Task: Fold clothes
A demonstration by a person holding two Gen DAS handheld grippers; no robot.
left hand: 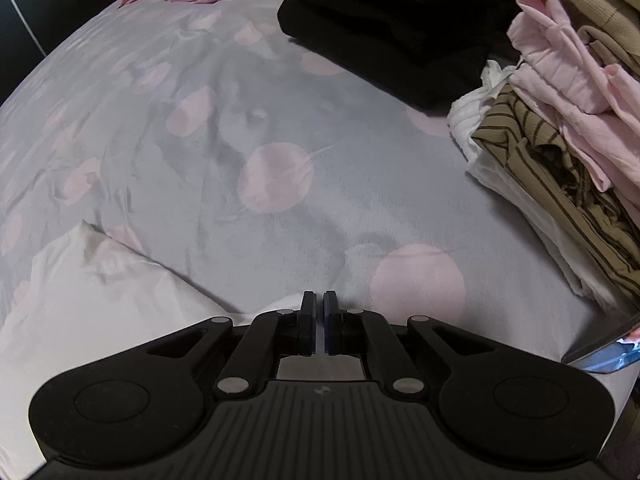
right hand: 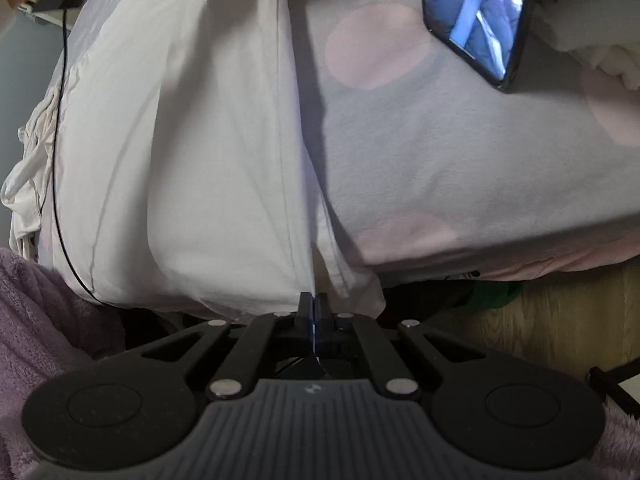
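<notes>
A white garment (right hand: 192, 140) lies spread on the bed, reaching the near edge; in the left wrist view only its corner (left hand: 80, 300) shows at the lower left. My right gripper (right hand: 314, 300) is shut on the garment's near hem, where a long fold line runs up from the fingertips. My left gripper (left hand: 319, 300) points down at the bed with its jaws together on a thin edge of the same white cloth, which passes under the fingers.
The bed sheet (left hand: 280, 120) is grey with pink dots. Folded black clothes (left hand: 380, 20) sit at the back, a mixed pile of pink, striped and white clothes (left hand: 560, 120) at the right. A lit phone (right hand: 480, 20) lies on the bed. A purple fleece (right hand: 40, 300) and wooden floor (right hand: 540, 320) lie below.
</notes>
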